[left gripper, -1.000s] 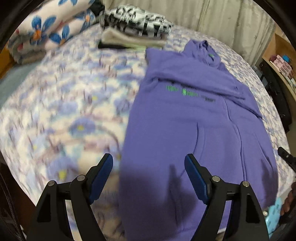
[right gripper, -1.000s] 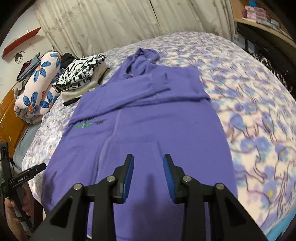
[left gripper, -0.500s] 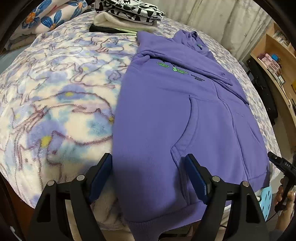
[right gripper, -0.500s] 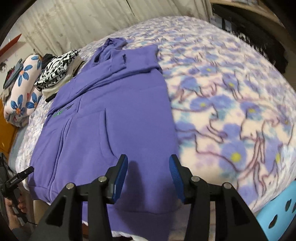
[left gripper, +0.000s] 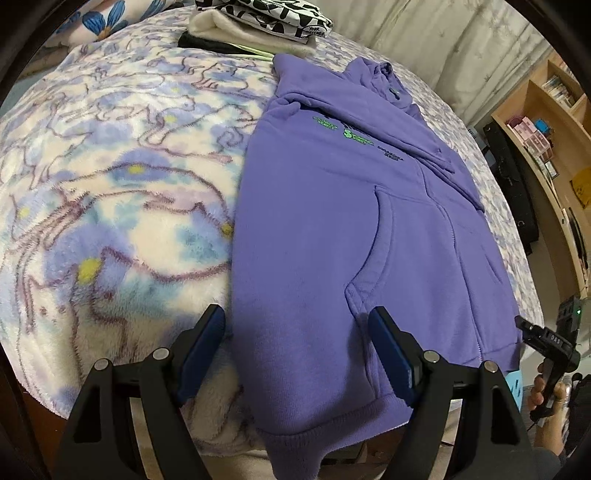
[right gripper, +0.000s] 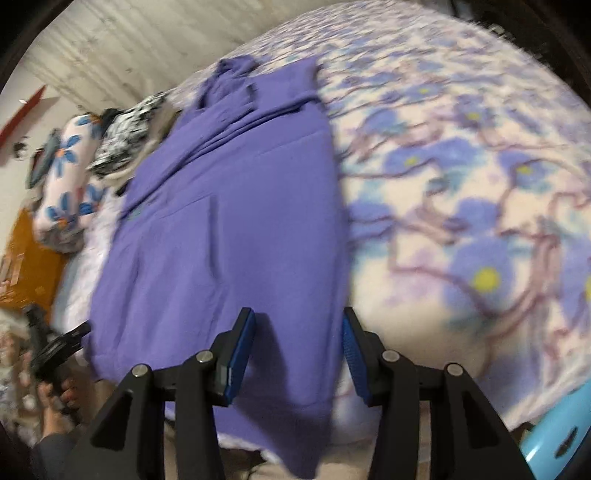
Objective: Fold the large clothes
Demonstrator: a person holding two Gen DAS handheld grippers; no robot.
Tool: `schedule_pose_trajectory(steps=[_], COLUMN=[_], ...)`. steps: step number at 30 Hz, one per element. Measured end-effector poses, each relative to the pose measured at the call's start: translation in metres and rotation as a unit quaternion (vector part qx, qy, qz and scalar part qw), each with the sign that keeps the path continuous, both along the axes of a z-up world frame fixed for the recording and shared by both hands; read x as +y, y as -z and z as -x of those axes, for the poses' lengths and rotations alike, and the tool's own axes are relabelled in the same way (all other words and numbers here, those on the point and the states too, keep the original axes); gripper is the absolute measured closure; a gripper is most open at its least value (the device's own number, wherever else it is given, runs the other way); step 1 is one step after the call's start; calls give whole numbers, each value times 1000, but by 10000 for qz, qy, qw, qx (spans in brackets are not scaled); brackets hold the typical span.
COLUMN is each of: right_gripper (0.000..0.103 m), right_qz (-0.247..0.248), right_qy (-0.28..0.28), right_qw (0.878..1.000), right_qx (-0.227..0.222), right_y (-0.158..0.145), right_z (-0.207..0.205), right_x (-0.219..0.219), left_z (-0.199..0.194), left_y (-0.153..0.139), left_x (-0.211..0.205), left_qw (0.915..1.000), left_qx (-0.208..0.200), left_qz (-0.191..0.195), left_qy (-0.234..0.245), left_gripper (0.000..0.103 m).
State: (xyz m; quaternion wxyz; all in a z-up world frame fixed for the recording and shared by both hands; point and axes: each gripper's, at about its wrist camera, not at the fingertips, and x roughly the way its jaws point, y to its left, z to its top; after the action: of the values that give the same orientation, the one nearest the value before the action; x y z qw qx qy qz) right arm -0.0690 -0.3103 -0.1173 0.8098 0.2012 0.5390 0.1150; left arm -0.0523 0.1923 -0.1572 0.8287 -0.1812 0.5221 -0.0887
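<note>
Left wrist: hoodie [left gripper: 332, 229] hem between fingers [left gripper: 201, 347].

A hoodie [left gripper: 332, 229] lies on the bed [left gripper: 110, 184], hem over the near edge, hood toward the far edge; folded clothes [left gripper: 258, 26] sit beyond it.

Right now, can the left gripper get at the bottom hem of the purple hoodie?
Probably yes. The left gripper is open just above the purple hoodie near its bottom hem, which hangs over the bed's edge with nothing lying on it or between.
</note>
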Motion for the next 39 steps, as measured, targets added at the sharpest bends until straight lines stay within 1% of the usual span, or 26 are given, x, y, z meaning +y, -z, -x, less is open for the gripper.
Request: schedule_pose_trajectory(steps=[2,6,10,11,12,13,14,15,16,17,19,20,22,24,27,30,32,34,37,39], right_gripper=[56,56,57,60,65,69,80,85,87,89,90,91,91,92,92,92,92,92,92,92], right_qz=[-5,-397,-353,-339,-318,-298,-264,-197,-101,-15,66,59,41,116,212,321,279,254,298,280], right_qy=[-93,-13,-6,-13,-29,-41,-51,-65,-98,-130,-168,-166,-188,-293,-486,-618,-639,-666,-757,-764], right_qw=[9999,9992,9993,9993,9993,9993,9994,9994,9993,9991,9980,9976,9963,9956,9952,9953,9960,9965,9962,9962], right_qx=[-57,-51,-135,-152,-180,-214,-231,-265,-332,-397,-599,-675,-836,-882,-828,-675,-555,-443,-306,-306], right_y=[0,6,11,11,10,10,8,6,1,-3,-18,-24,-41,-51,-55,-52,-49,-47,-46,-48], right_z=[2,-2,-6,-7,-9,-10,-12,-13,-13,-11,-8,-6,0,6,16,29,39,48,58,59], right_x=[3,1,7,10,12,15,18,22,26,29,34,33,33,36,43,51,49,49,54,55], left_z=[1,1,-4,-6,-7,-9,-10,-10,-12,-13,-14,-12,-8,-4,0,11,21,32,43,45], left_y=[1,4,9,10,11,10,8,7,6,5,-1,-7,-18,-29,-37,-36,-34,-31,-34,-38], left_x=[2,2,0,-1,-2,-4,-6,-8,-10,-12,-18,-23,-25,-23,-21,-20,-13,-5,-1,-1], left_qw=[10000,9997,9994,9993,9994,9994,9994,9987,9982,9978,9986,9991,9990,9987,9985,9989,9992,9993,9992,9992], left_qx=[1,-12,-21,-19,-20,-35,-60,-79,-66,-38,-75,-147,-280,-364,-406,-271,-165,-72,-53,-71], left_qz=[93,207,290,310,309,299,318,452,558,644,506,368,311,307,231,48,87,209,219,246], left_qy=[12,127,200,194,183,148,142,205,218,158,142,165,176,177,275,369,346,307,316,321], left_gripper=[25,25,25,25,26,29,46,75,86,92,93,94,94,95,95,95,95,95,95,95])
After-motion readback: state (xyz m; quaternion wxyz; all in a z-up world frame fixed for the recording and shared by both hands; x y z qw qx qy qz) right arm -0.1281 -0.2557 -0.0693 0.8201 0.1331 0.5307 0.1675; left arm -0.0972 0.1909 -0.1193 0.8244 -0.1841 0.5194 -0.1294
